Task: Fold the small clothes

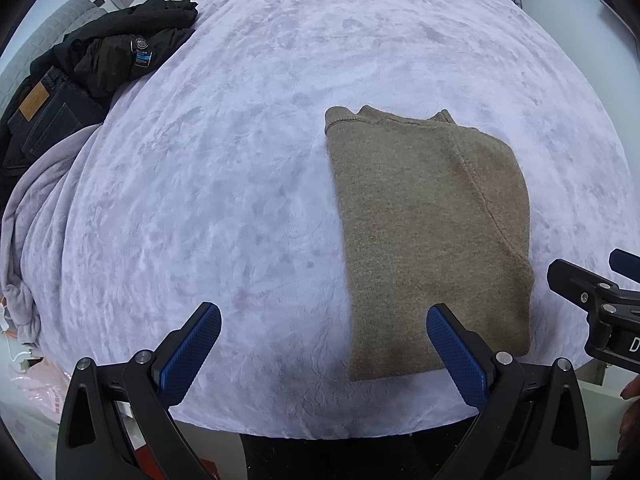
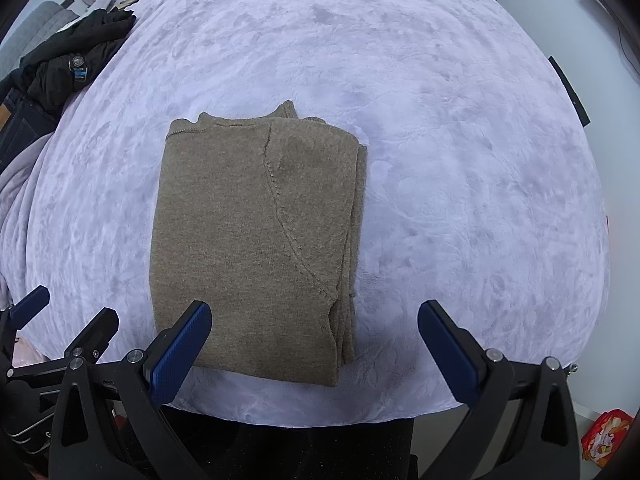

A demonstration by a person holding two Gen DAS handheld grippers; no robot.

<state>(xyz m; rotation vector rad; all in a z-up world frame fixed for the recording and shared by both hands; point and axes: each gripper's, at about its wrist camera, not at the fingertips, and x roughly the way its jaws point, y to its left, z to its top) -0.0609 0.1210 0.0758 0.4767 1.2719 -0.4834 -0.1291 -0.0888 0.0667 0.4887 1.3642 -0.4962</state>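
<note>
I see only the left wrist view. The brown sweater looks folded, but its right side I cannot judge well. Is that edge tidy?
Observer: The brown sweater shows several stacked layers along its right edge, roughly aligned.
Operator: Is the right gripper holding something?
Observer: No, the right gripper has its jaws wide open and empty.
Operator: Anything else on that side?
Observer: A red-and-white packet lies off the bed, lower right.

Both wrist views look forward-down from bed's near edge; share folded sweater [image 1: 432,232], bedspread [image 2: 460,160].
</note>
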